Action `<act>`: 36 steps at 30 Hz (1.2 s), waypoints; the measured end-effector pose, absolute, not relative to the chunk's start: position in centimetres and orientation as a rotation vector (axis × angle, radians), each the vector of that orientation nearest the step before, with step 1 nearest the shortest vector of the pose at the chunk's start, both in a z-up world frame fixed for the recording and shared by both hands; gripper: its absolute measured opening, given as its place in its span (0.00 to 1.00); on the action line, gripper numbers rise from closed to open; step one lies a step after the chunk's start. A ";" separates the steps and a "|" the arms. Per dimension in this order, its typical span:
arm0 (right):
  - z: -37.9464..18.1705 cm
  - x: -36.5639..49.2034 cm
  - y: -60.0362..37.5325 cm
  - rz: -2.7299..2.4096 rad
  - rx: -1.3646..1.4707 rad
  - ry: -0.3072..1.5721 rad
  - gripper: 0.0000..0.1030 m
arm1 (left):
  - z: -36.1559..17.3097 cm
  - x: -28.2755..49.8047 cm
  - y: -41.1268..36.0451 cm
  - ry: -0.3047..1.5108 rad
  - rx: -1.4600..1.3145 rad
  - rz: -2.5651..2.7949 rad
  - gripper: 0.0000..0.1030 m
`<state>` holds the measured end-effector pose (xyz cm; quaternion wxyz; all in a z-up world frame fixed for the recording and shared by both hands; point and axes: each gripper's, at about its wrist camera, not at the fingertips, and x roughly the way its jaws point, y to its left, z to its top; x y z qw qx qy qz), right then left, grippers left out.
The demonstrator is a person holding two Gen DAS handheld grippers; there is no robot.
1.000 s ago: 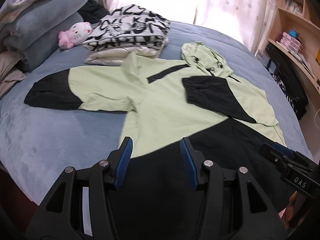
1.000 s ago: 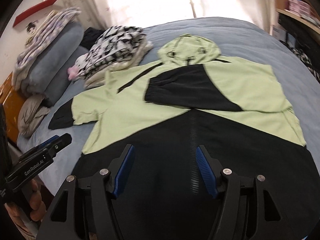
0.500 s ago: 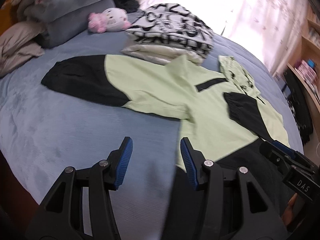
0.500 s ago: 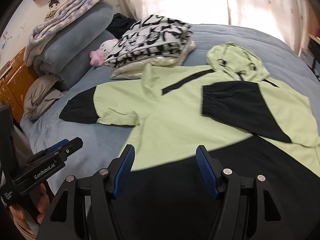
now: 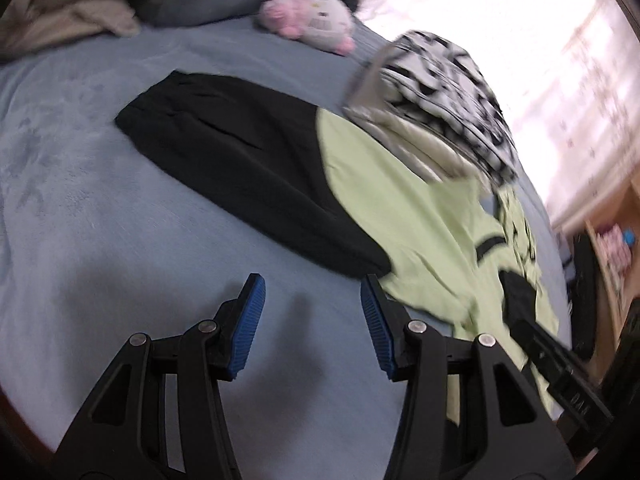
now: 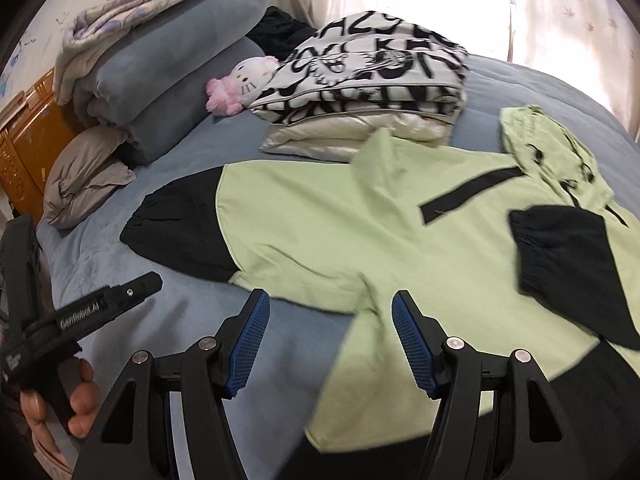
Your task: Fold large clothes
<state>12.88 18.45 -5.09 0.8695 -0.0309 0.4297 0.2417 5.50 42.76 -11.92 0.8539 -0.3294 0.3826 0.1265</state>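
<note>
Left wrist view: the left gripper hangs over the bare blue bedspread with its blue pads spread apart and nothing between them. Just ahead lies the black cuff end of the outstretched sleeve of the green and black hooded jacket. The picture is blurred. A folded black-and-white printed garment sits beyond the sleeve, resting on a pale garment that touches the jacket's shoulder. A pink and white plush toy lies further back.

Right wrist view: the right gripper is also spread and empty, above the place where the sleeve meets the body of the jacket, near the armpit. The jacket lies flat on the bed, with the hood to the right. The other sleeve is already folded across the chest. A person's hand holding the left gripper shows at the lower left.

In my judgement the next step is to fold the outstretched sleeve inward. The risk is that the pads pinch the soft bedspread together with the thin cloth, or catch only one layer, so the sleeve comes up twisted. Dragging could also shift the folded sleeve, or disturb the stack that touches the shoulder.
</note>
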 end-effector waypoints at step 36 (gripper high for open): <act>-5.6 15.2 6.3 0.462 0.259 0.900 0.63 | 0.4 13.8 34.3 0.504 -0.398 0.305 0.01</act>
